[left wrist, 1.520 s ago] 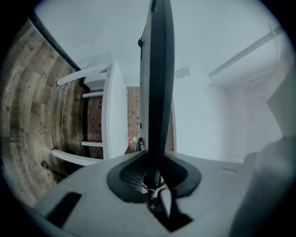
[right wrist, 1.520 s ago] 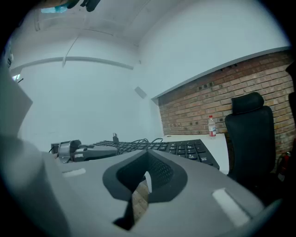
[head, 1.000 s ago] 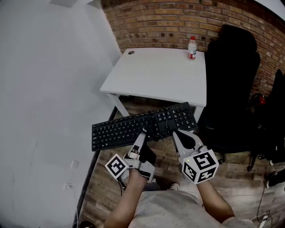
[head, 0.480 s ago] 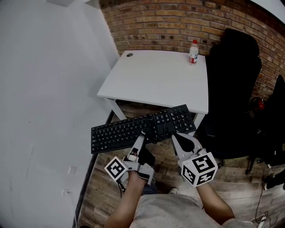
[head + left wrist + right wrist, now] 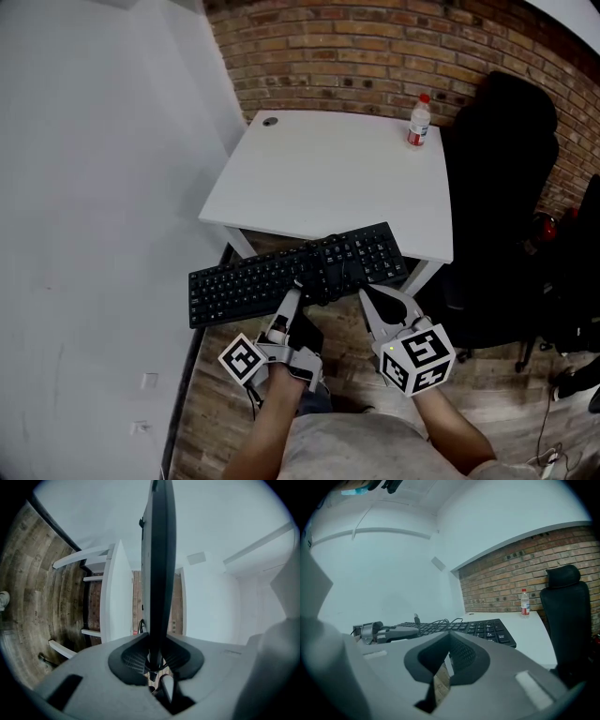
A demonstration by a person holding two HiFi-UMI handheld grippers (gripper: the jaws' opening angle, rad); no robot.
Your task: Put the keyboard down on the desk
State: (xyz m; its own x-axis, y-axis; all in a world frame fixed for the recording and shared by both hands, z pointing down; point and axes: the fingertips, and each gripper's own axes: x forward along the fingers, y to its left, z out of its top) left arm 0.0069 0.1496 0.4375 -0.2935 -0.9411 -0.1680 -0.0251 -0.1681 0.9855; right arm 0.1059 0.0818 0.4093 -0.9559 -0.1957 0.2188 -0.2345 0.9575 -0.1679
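Items in view, by count. Keyboard [image 5: 300, 272]: one, black. Table [image 5: 328, 187]: one, white, with one round grommet [image 5: 271, 121] in its top. Bottle [image 5: 418, 122]: one. Office chair [image 5: 506, 178]: one, black. Hand-held grippers: two — the left hand-held gripper [image 5: 292, 295] and the right hand-held gripper [image 5: 370, 298]. Marker cubes: one per gripper, two in all — left cube [image 5: 244, 359], right cube [image 5: 416, 356]. Forearms: two, left forearm [image 5: 267, 427] and right forearm [image 5: 448, 427]. Walls: one brick wall [image 5: 356, 56], one plain white wall [image 5: 94, 187].

Right gripper [image 5: 449, 641] jaws closed | black keyboard [image 5: 487, 629] just beyond | white desk [image 5: 532, 637] bearing bottle [image 5: 525, 603] | black chair [image 5: 567, 620] | brick wall [image 5: 506, 583]
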